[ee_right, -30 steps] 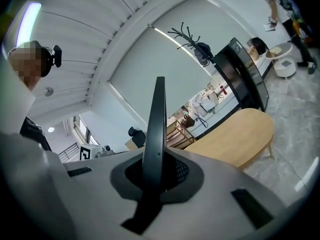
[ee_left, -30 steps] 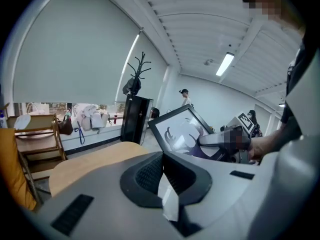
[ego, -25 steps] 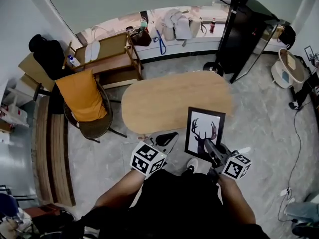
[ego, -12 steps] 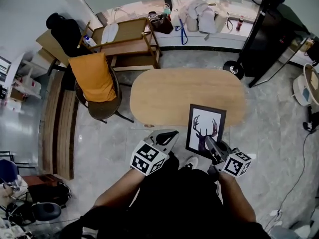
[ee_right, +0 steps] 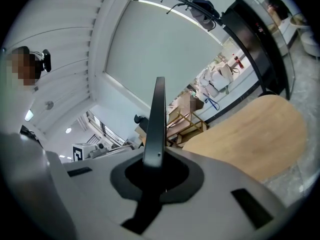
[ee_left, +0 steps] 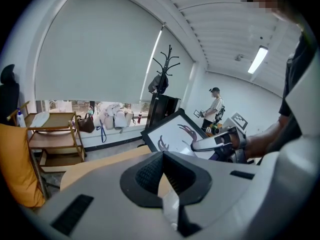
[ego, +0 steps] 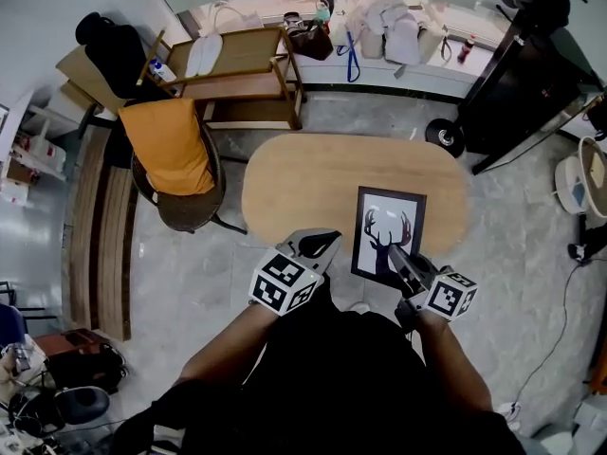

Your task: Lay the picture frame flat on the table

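Note:
The picture frame (ego: 387,233) is black with a deer-antler print. It hangs tilted over the near right part of the oval wooden table (ego: 303,183). My right gripper (ego: 402,260) is shut on its lower edge. In the right gripper view the frame (ee_right: 156,115) stands edge-on between the jaws, with the table (ee_right: 250,136) beyond. My left gripper (ego: 317,245) hovers at the table's near edge, left of the frame, shut and empty. From the left gripper view I see the frame (ee_left: 170,133) and the right gripper (ee_left: 220,142) holding it.
A chair draped in orange cloth (ego: 171,150) stands left of the table. A wooden trolley (ego: 237,64) is behind it. Bags (ego: 379,31) line the window sill. A black cabinet (ego: 512,83) stands far right. A person (ee_left: 216,106) stands in the background.
My right gripper has carried the frame forward, so more of it now hangs over the table. The left gripper stays close beside it.

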Available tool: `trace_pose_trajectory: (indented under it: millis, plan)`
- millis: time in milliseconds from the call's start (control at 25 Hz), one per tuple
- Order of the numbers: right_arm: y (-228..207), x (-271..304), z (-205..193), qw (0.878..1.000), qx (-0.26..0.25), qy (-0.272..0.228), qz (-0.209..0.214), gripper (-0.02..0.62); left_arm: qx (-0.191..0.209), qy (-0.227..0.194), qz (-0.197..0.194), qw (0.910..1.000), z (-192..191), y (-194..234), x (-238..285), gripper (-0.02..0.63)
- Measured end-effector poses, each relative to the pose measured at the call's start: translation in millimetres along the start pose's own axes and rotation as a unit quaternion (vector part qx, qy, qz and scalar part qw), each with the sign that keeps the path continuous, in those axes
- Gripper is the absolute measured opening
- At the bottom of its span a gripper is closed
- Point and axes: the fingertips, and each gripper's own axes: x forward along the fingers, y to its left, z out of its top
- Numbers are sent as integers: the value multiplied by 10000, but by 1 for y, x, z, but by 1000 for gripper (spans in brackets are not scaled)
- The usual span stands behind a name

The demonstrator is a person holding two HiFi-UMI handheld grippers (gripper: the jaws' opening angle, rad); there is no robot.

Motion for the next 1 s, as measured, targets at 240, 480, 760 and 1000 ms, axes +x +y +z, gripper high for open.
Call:
trace_pose_trajectory:
  millis: [240,480,760,1000]
  plan:
    - [-35,70,30,9992,88,58,-390,9,-81,106,165,9998,17,100,8,5]
    - [-76,149,34,9974,469,-46,-544,9,-334,301,76,9990,3,177,10,5]
    - [-123,202,26,9935,766,83,-838,9,-636,560,-90,9964,-27,213,29,5]
    - [-196,236,1,9869,936,589,-1173,9,-980,871,74,9913,-61,239,51,5]
